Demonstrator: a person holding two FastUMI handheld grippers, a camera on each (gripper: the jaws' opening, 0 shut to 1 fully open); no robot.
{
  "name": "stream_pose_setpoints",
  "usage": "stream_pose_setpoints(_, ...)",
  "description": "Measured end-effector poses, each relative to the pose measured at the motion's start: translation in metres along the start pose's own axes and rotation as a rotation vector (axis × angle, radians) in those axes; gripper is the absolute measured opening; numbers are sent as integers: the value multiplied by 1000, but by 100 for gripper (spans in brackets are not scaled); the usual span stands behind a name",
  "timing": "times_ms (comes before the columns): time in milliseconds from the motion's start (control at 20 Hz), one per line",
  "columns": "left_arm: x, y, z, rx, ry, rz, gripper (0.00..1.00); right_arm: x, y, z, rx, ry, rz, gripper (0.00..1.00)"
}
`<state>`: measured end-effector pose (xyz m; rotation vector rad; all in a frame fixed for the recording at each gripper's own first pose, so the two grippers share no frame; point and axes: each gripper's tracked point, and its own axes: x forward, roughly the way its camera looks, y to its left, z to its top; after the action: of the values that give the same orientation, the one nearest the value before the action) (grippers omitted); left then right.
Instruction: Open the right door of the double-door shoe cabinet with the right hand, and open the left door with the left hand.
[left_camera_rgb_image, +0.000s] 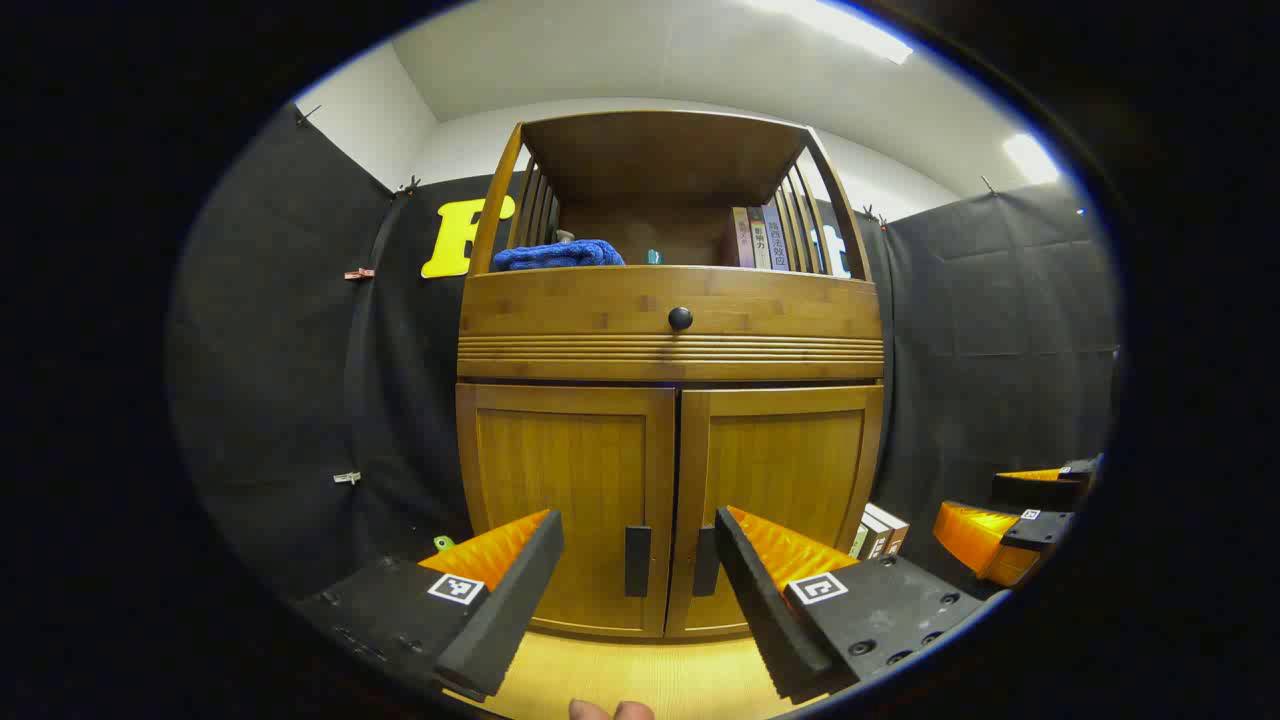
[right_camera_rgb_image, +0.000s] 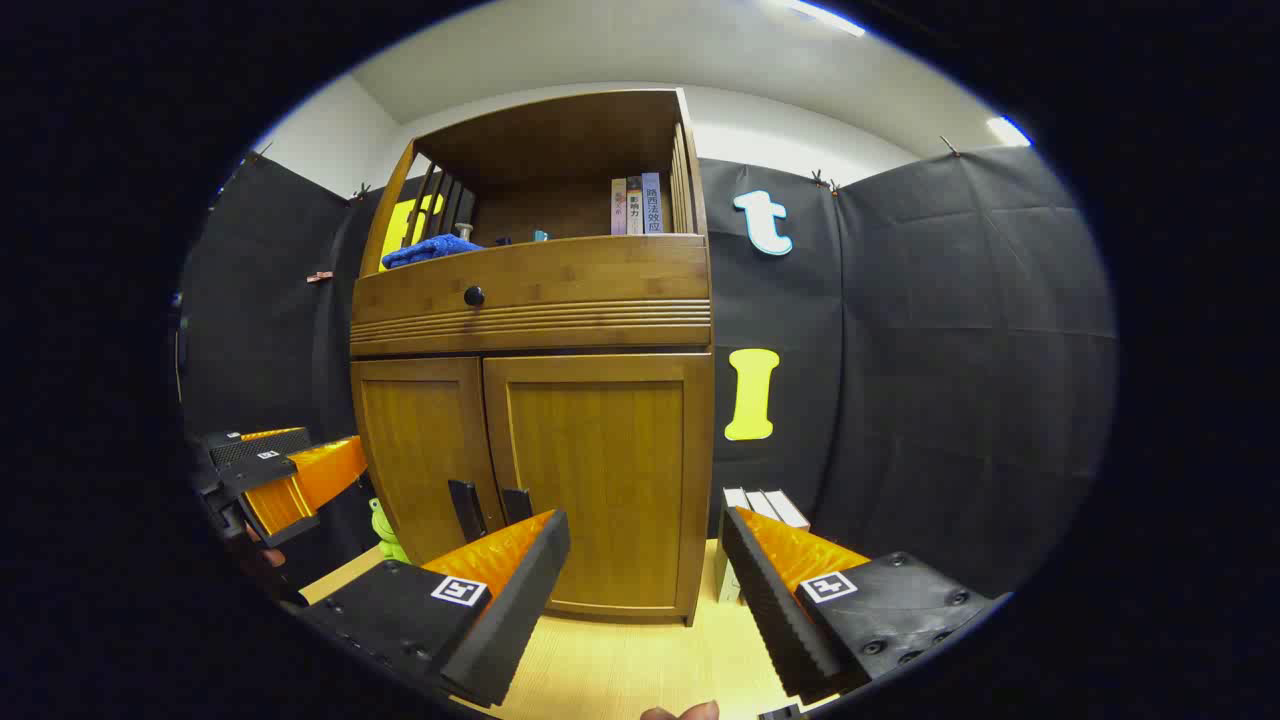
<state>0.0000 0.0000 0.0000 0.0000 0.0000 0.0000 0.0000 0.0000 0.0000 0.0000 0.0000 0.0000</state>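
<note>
Shoe cabinet (left_camera_rgb_image: 670, 420) stands dead ahead at 12 o'clock in my left gripper view, both lower doors closed and flush. Left door (left_camera_rgb_image: 565, 500) and right door (left_camera_rgb_image: 785, 490) meet at the centre seam. Two dark upright handles flank that seam: left handle (left_camera_rgb_image: 637, 561), right handle (left_camera_rgb_image: 706, 561).

My left gripper (left_camera_rgb_image: 640, 590) hangs in front of the seam, fingers spread wide apart, nothing between them. It touches neither door; the two handles show in the gap between the fingers. My right gripper (left_camera_rgb_image: 1010, 525) shows off at 3 o'clock in this view, away from the cabinet. I cannot tell how its fingers stand from here.

In my right gripper view, the cabinet sits at about 11 o'clock, seen at an angle from its right side. My right gripper (right_camera_rgb_image: 645, 590) is spread apart too, holding nothing, short of the right door (right_camera_rgb_image: 600, 480). Handles lie just above its left finger.

Above the doors: a drawer (left_camera_rgb_image: 670, 300) with a round dark knob (left_camera_rgb_image: 680, 318). Open shelf on top holds a blue cloth (left_camera_rgb_image: 557, 254) at 11 o'clock and upright books (left_camera_rgb_image: 760, 238) at 1 o'clock. More books (right_camera_rgb_image: 760, 520) stand on the pale floor (left_camera_rgb_image: 640, 680) beside the cabinet's right foot. A small green toy (right_camera_rgb_image: 388, 535) sits at its left foot.
</note>
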Motion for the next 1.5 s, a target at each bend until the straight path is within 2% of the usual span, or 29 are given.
stream_pose_setpoints(400, -5, 33, -7, 30, -2, 19, 92, -2, 40, 8, 14, -34, 37, 98)
stream_pose_setpoints(600, -9, 38, -17, 30, 17, -21, 95, -4, 55, 0, 8, -31, 26, 98)
stream_pose_setpoints(650, -9, 40, -19, 39, 18, -29, 92, -5, 59, -1, 4, -29, 26, 100)
stream_pose_setpoints(700, -9, 42, -21, 47, 23, -33, 92, -5, 63, -1, 1, -30, 25, 98)
stream_pose_setpoints(1050, -9, 52, -27, 17, 19, -77, 95, -6, 85, -7, -8, -45, 11, 98)
stream_pose_setpoints(1300, -11, 64, -30, 2, 9, -100, 95, 25, 116, -17, 1, -42, 38, 96)
stream_pose_setpoints(1350, -13, 64, -34, 0, 15, -107, 95, 35, 121, -20, 0, -38, 39, 98)
stream_pose_setpoints(1400, -15, 65, -35, -1, 15, -112, 92, 45, 126, -23, 6, -33, 40, 98)
stream_pose_setpoints(1500, -18, 70, -37, -6, 16, -111, 95, 64, 137, -31, 22, -28, 46, 98)
